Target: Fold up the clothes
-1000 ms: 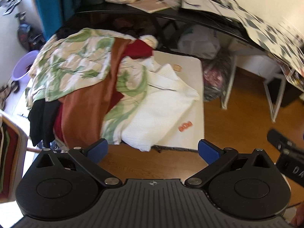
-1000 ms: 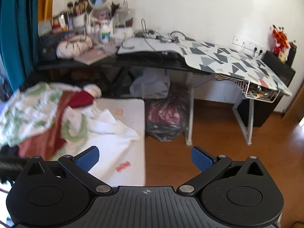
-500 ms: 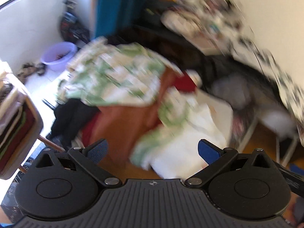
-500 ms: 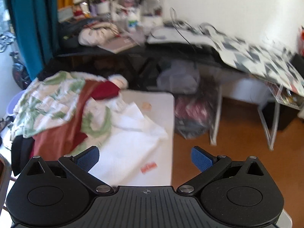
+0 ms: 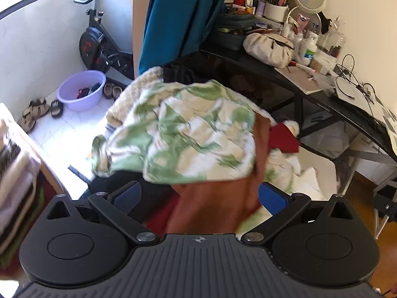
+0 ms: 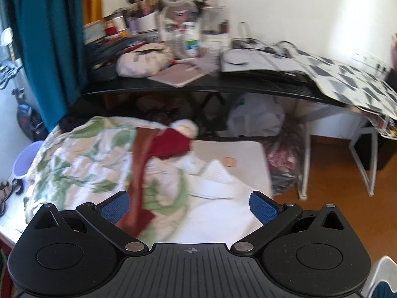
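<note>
The left gripper (image 5: 198,197) is now swinging in close over the heap of clothes (image 5: 188,134): a second ago the heap was lying well ahead of its jaws, and now the rust-brown garment (image 5: 213,206) is filling the gap between them. Probably a grasp is being prepared, though the blur is hiding any contact. Both jaws are standing wide apart, holding nothing. The right gripper (image 6: 188,204) is hovering over the white garment (image 6: 218,213), equally spread and empty, pointing down at the pile.
</note>
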`<state>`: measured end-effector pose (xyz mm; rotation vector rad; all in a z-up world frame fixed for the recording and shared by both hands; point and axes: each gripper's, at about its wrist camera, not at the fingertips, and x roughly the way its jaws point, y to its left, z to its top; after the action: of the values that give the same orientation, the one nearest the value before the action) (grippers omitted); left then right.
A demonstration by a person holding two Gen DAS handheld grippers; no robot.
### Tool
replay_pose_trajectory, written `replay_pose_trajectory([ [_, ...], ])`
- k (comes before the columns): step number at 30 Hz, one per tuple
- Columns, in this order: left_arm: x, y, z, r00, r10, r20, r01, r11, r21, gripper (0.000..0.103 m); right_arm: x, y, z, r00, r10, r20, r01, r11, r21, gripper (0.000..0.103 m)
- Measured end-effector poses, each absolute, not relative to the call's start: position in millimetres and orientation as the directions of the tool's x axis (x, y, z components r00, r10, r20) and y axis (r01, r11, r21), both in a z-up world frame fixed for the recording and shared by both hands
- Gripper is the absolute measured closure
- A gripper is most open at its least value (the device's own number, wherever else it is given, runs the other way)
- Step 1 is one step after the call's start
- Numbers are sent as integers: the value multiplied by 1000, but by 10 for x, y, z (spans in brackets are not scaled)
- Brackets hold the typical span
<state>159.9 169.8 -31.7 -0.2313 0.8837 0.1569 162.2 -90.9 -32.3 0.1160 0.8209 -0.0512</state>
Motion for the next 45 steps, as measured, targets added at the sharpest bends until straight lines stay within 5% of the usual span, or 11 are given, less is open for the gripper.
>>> replay_pose_trajectory([
  [13, 2154, 3174, -669, 585, -72, -808, -276, 919, -281, 0, 2501, 371, -671, 596, -28, -802, 102, 994, 41, 1],
  [20, 2173, 3586, -822, 600, -56, -798, -371, 865, -339, 1, 3072, 941, -1058, 589, 28, -808, -93, 995, -34, 1],
  [24, 2227, 3795, -824, 588, -1, -809, -473, 811, -345, 1, 3521, 1365, -1392, 598, 89, -796, -217, 975, -53, 1],
  [33, 3055, 3704, -843, 516, 276, -811, -634, 760, -144, 1, 4554, 2331, -2046, 559, 254, -789, -393, 919, 18, 6],
  [39, 3233, 3575, -1055, 464, 265, -845, -685, 713, -152, 1, 5054, 2857, -2468, 513, 280, -812, -515, 857, -30, 2],
  [41, 3232, 3554, -1153, 427, 258, -867, -688, 715, -126, 1, 5145, 2918, -2587, 444, 315, -839, -576, 818, 2, 39],
  [42, 3226, 3545, -1193, 409, 256, -876, -690, 715, -113, 1, 5144, 2899, -2593, 419, 344, -840, -595, 803, 32, 46],
  [44, 3215, 3531, -1227, 399, 247, -883, -689, 716, -111, 1, 5064, 2813, -2524, 439, 347, -829, -600, 800, 17, 89],
  [45, 3210, 3526, -1230, 402, 240, -884, -687, 717, -118, 1, 5021, 2726, -2479, 440, 360, -823, -593, 804, 35, 96],
])
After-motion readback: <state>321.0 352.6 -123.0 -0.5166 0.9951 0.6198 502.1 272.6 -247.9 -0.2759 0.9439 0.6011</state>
